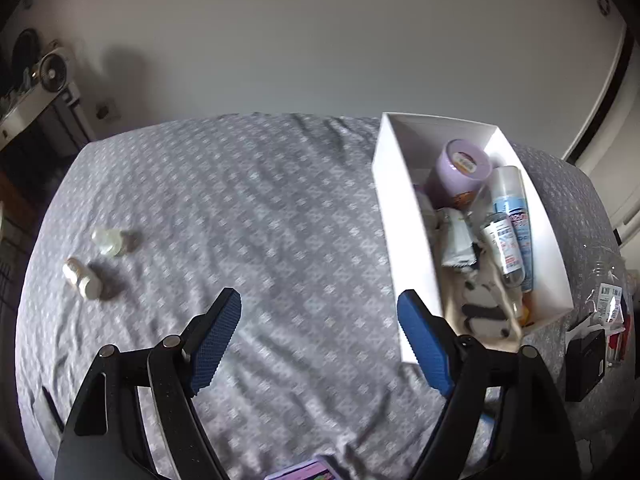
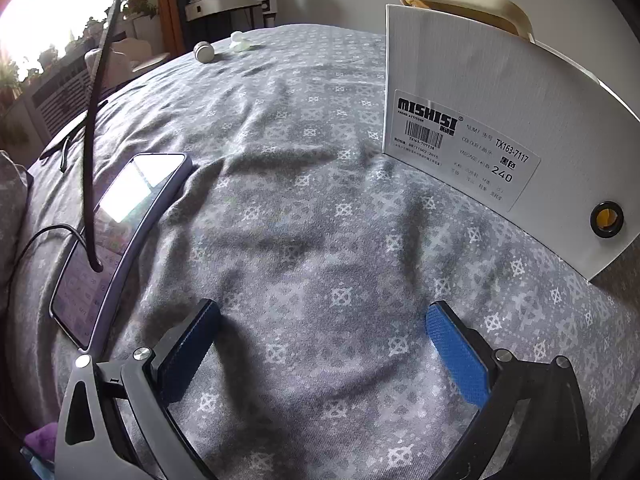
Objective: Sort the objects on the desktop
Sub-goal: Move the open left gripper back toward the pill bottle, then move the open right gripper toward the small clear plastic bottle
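Note:
My left gripper (image 1: 318, 298) is open over the grey patterned cloth (image 1: 248, 208), with nothing between its blue pads. Its right finger stands against the near corner of a white box (image 1: 386, 208). The box holds a purple jar (image 1: 464, 168), a blue spray bottle (image 1: 516, 216), a small clear bottle (image 1: 500, 248) and sachets. Far left on the cloth lie a small clear bottle (image 1: 108, 240) and a small white jar (image 1: 80, 276). My right gripper (image 2: 322, 309) is open and empty, low over the cloth. The box's labelled end (image 2: 460, 100) stands to its right, with a cream phone case (image 2: 468, 0) sticking out.
A phone (image 2: 120, 232) with a black cable (image 2: 94, 140) lies left of the right gripper. A black block (image 1: 586, 360) and a clear plastic bottle (image 1: 608, 292) sit right of the box. A fan (image 1: 52, 70) stands on a shelf beyond the bed's far left corner.

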